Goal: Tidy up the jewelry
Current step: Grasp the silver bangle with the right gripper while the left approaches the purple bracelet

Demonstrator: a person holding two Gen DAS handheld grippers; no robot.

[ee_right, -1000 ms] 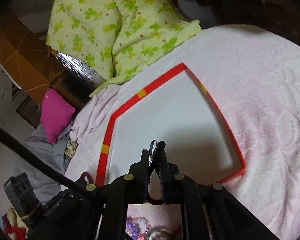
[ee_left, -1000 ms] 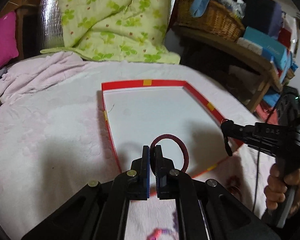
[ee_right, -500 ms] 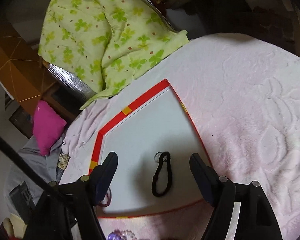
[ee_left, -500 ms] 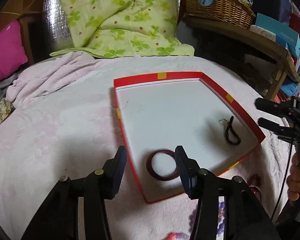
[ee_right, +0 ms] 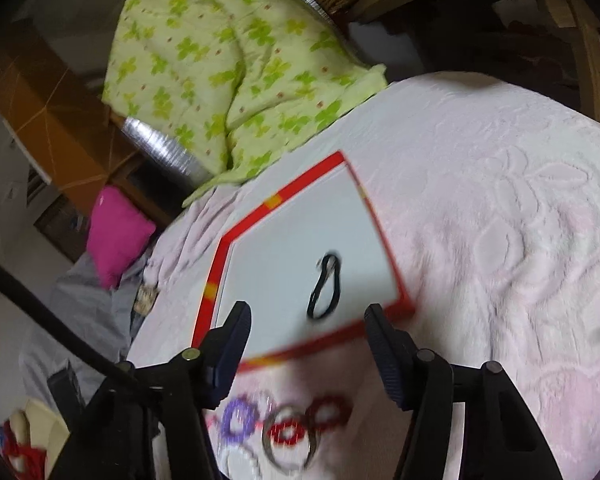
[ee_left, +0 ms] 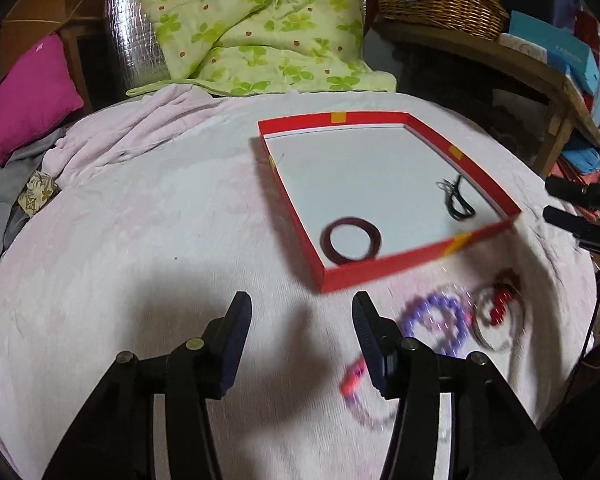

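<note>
Two pieces lie in the red tray (ee_left: 416, 256): a dark red bangle (ee_left: 350, 238) near its front corner and a black hair tie (ee_left: 458, 200) toward the right wall, well apart from each other. The rest of the jewelry sits on the pink bedspread (ee_left: 140, 240) just in front of the tray: a purple bead bracelet (ee_left: 436, 320), a red bead bracelet (ee_left: 500, 300) and a thin metal ring (ee_right: 288, 440), overlapping in a loose heap.

Left gripper (ee_left: 302, 330): jaws have just been opening, nothing between them, over bare bedspread left of the heap. Right gripper (ee_right: 308, 344): jaws apart, lately narrowed a little, empty, above the tray's front wall.

Judgement: next pick comes from the heap. Take one bracelet at its free outer edge, so that overlapping pieces do not drag along. Lift clear of the tray wall before releasing.
</note>
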